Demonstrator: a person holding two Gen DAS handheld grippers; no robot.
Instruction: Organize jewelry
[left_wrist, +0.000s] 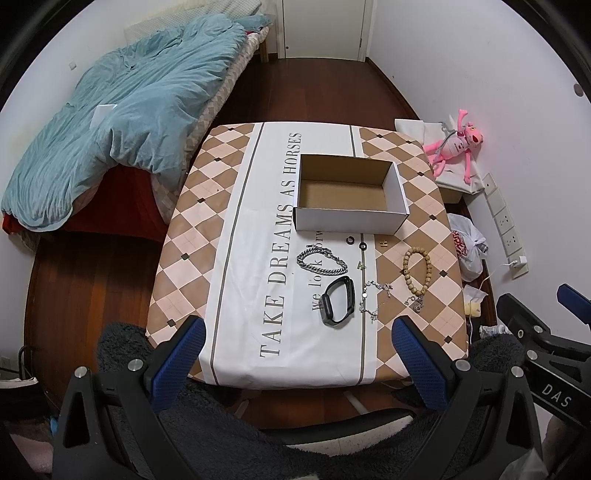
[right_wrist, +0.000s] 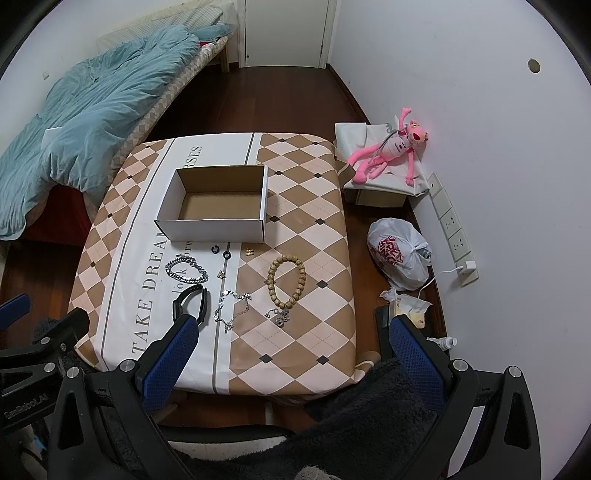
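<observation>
I am holding my left gripper (left_wrist: 297, 354) over the near edge of the table (left_wrist: 192, 236), its blue pads spread wide with nothing between them. My right gripper (right_wrist: 295, 354) is hanging just off the table's near right corner, likewise released and gripping nothing.

The jewelry is lying on the cloth between me and the box (left_wrist: 351, 194), which is sitting open-topped toward the far half of the table, bare cardboard showing inside. Nearest me a black band (left_wrist: 337, 301) is resting on its side. Just beyond it a silver chain (left_wrist: 322, 260) is curling in a loop across the printed lettering. To the right of the band a thin charm bracelet (left_wrist: 376, 299) is sprawling, and further right a bead bracelet (left_wrist: 417, 271) is lying in an oval with a small metal charm at its near end. Two small black rings (left_wrist: 356, 242) are sitting close to the box's front wall, with tiny gold pieces (right_wrist: 250, 252) beside them.
</observation>
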